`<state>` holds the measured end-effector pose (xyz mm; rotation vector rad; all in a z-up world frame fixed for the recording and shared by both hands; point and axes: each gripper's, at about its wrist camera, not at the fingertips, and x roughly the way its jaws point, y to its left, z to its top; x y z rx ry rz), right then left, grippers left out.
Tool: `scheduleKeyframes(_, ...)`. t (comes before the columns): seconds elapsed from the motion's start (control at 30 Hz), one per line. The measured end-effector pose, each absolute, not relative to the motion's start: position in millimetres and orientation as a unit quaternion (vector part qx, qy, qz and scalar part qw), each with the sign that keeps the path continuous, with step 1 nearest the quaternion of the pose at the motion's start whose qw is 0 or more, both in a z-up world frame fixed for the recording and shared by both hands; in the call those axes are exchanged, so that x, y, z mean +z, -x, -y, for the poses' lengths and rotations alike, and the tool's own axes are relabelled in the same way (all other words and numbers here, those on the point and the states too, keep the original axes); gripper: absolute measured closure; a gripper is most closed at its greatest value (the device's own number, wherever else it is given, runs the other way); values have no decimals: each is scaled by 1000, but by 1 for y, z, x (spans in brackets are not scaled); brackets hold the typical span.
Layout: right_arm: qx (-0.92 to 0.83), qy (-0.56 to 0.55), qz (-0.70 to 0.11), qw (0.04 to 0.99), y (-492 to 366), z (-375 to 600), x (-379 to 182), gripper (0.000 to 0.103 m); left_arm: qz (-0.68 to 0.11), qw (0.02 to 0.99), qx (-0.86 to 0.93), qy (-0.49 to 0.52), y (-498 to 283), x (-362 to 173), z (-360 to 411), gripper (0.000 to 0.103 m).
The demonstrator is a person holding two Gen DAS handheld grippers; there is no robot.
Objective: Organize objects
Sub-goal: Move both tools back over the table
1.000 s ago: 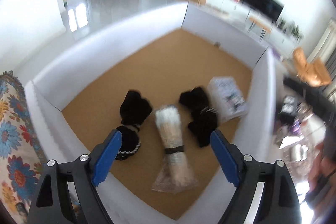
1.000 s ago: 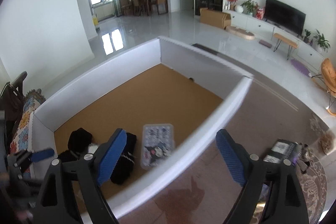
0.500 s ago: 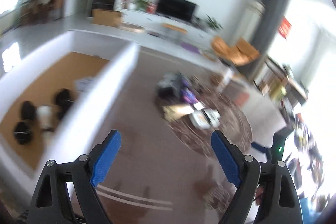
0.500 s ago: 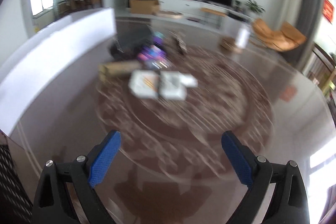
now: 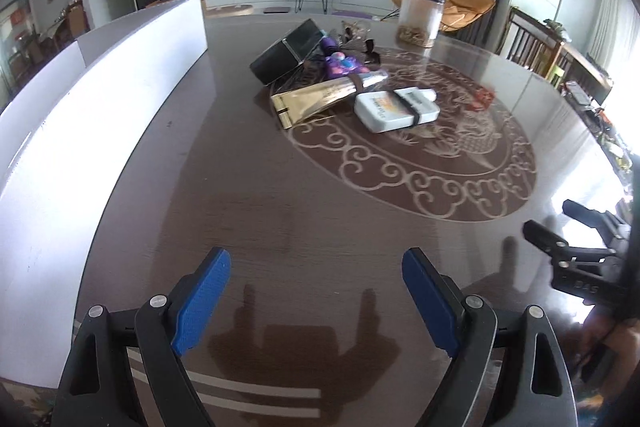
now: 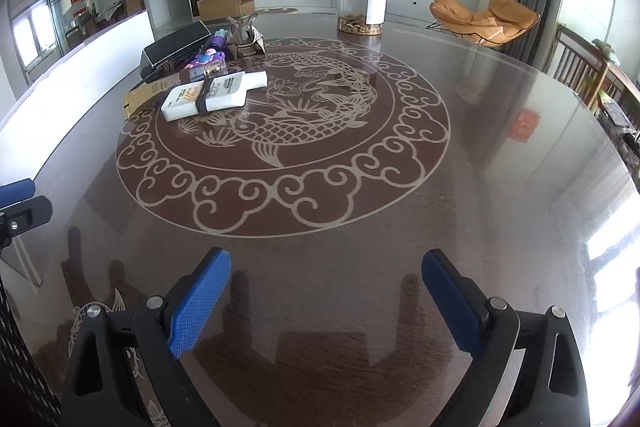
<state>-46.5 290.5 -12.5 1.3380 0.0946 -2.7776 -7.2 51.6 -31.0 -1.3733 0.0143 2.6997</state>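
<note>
Dark glossy table (image 6: 460, 155) shown w/ far-left pile: white bottle (image 6: 214, 95), gold tube (image 5: 316, 98), black box (image 5: 286, 54). Left gripper (image 5: 316, 297) and right gripper (image 6: 326, 301) held wide apart, empty, near edge.

We saw a glossy, dark wood-grain table (image 6: 500, 155) under both jaws; ahead lay a shiny gold foil tube (image 5: 316, 99), a smooth white plastic bottle (image 6: 208, 95) and a clear plastic jar (image 6: 362, 1).
</note>
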Motion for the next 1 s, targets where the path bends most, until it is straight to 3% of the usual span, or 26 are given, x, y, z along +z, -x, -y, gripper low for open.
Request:
scheduleKeyframes(0.57,-891,-452,-37,16,52,-289,-21,0,35,14,884,466,18,-56,-22,16)
scheduleKeyframes(0.9,-889,-457,-23,20,54,-292,-22,0,2,-6,883,469,15,-59,-28,15)
scheduleKeyframes(1.0,-889,-457,-23,20,54,-292,-22,0,5,-12,882,471,16,-60,-25,8)
